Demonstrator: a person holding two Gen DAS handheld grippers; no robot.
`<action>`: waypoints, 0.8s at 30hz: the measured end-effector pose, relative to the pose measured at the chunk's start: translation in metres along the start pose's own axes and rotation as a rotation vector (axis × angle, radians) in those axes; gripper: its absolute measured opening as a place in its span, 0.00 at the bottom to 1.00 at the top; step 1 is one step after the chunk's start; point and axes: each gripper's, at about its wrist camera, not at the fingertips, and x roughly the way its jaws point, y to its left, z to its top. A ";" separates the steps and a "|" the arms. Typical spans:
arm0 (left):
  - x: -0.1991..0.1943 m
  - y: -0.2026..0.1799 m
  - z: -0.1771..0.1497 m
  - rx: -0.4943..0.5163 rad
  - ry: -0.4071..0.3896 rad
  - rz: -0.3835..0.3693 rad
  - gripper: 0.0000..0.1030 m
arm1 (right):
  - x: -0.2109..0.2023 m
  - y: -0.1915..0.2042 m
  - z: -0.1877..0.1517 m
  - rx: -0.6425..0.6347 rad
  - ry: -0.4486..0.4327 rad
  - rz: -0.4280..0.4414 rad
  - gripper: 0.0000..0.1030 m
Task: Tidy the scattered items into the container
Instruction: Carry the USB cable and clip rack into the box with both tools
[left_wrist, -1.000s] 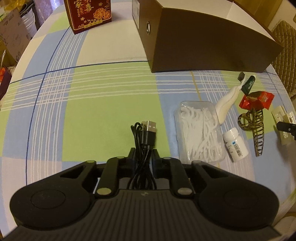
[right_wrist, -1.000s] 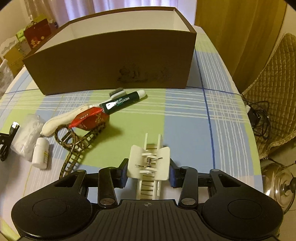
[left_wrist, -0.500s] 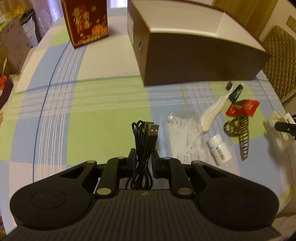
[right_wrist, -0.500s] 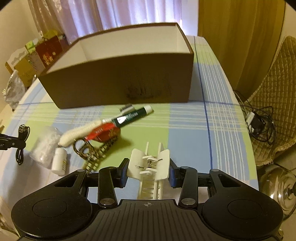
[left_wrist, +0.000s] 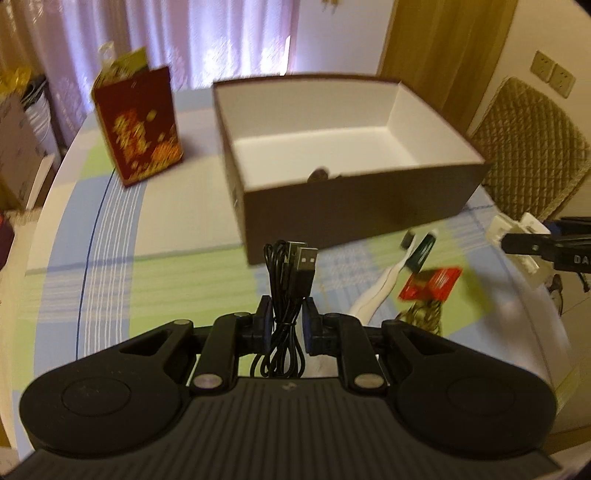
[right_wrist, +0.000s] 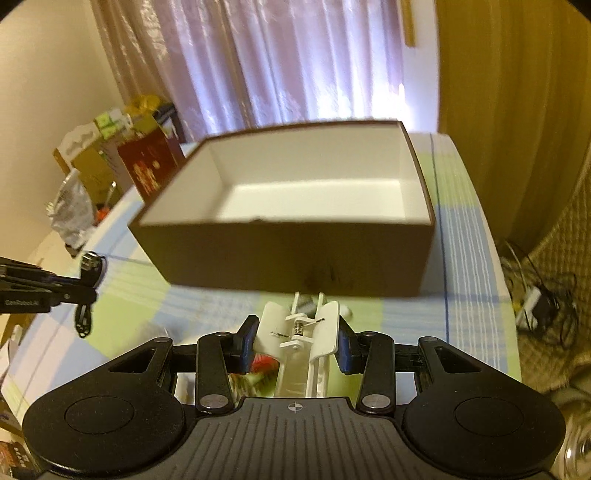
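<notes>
A coiled USB cable (left_wrist: 290, 291) is clamped in the left gripper (left_wrist: 287, 321) and a white hair claw (right_wrist: 301, 332) in the right gripper (right_wrist: 295, 341), both carried above the tabletop (left_wrist: 110, 280) just short of the open brown box (right_wrist: 295, 258); release over its white floor appears to be required next.

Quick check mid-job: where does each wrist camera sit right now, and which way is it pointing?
Left wrist: behind the left claw, shut on the black USB cable, facing the brown box; right claw at the right edge.
Right wrist: behind the right claw, shut on the white hair clip, facing the same box's long side; left claw at the left edge.
Shared: the box, the red gift bag, the checked tablecloth.
</notes>
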 end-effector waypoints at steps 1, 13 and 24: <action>-0.001 -0.002 0.006 0.006 -0.011 -0.005 0.12 | 0.000 0.001 0.006 -0.005 -0.011 0.009 0.42; 0.004 -0.022 0.073 0.070 -0.094 -0.045 0.12 | 0.006 0.009 0.064 -0.087 -0.104 0.035 0.42; 0.046 -0.021 0.144 0.069 -0.073 -0.080 0.12 | 0.055 -0.004 0.123 -0.102 -0.131 0.050 0.42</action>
